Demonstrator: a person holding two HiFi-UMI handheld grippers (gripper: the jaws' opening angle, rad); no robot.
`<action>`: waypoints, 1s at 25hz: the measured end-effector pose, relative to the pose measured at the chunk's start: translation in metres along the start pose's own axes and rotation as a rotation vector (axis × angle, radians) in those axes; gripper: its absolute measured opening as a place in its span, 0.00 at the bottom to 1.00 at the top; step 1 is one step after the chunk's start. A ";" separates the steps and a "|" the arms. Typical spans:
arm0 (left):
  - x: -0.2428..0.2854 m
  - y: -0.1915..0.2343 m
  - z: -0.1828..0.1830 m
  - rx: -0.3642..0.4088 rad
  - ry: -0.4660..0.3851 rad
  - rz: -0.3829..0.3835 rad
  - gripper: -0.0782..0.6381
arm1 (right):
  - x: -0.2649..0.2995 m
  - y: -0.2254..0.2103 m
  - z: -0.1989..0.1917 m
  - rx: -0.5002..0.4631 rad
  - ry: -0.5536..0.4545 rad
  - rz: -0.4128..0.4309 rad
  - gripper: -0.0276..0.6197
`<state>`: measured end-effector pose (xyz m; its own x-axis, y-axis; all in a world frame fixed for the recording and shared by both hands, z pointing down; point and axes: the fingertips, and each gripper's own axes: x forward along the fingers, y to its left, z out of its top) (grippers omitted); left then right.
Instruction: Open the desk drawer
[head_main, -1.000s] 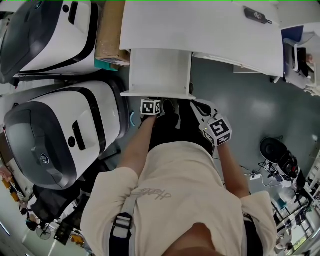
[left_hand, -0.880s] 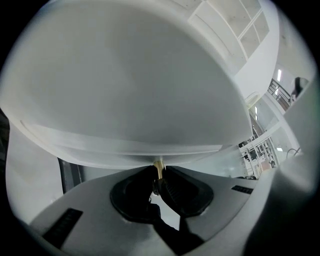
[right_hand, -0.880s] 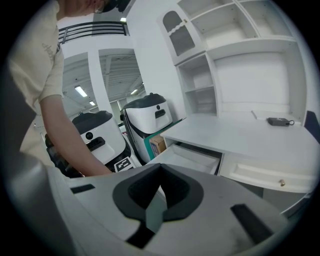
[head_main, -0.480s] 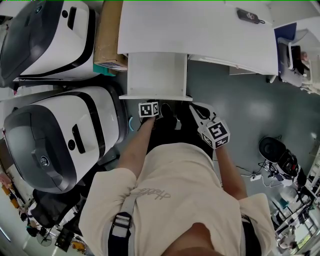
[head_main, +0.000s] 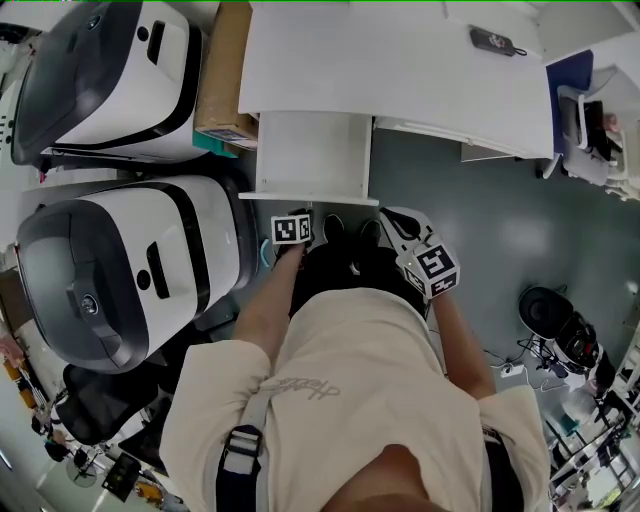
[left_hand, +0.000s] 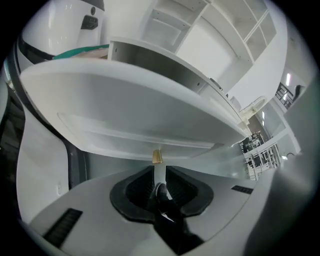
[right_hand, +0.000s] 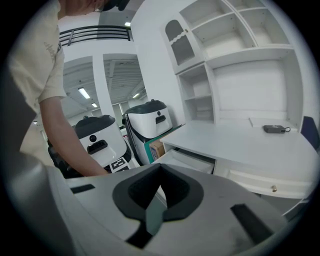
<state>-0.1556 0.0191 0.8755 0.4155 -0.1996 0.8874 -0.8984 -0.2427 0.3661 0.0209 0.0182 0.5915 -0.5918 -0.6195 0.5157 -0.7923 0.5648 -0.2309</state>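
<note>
1. Script print on the back of the person's shirt (head_main: 303, 388) is too blurred to read; label on the cardboard box (head_main: 222, 70) is too small. Marker cubes carry only square patterns.
2. Desk drawer (head_main: 310, 150) stands pulled out from under the white desk (head_main: 400, 70), beside the white machines (head_main: 130, 270).
3. Left gripper (left_hand: 158, 172): jaws slightly apart, nothing between them; brass knob (left_hand: 157, 156) on the drawer front is just ahead of the tips, not gripped.
4. Right gripper (right_hand: 160, 175): tips together, empty, off to the drawer's right.
5. Versus a second ago: the left cube sat against the drawer front, now it is a little clear of it. Drawer still out.
</note>
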 end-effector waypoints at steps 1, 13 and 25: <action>-0.006 -0.002 -0.003 -0.007 -0.011 0.001 0.22 | -0.005 -0.001 -0.001 -0.002 -0.003 0.005 0.04; -0.077 -0.049 0.017 -0.030 -0.191 -0.002 0.22 | -0.051 -0.010 -0.007 -0.045 -0.036 0.063 0.04; -0.152 -0.108 0.096 0.127 -0.454 -0.033 0.22 | -0.082 -0.023 0.014 -0.061 -0.109 0.062 0.04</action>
<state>-0.1086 -0.0151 0.6741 0.4888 -0.5783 0.6532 -0.8711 -0.3642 0.3294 0.0856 0.0483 0.5432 -0.6543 -0.6365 0.4083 -0.7455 0.6336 -0.2070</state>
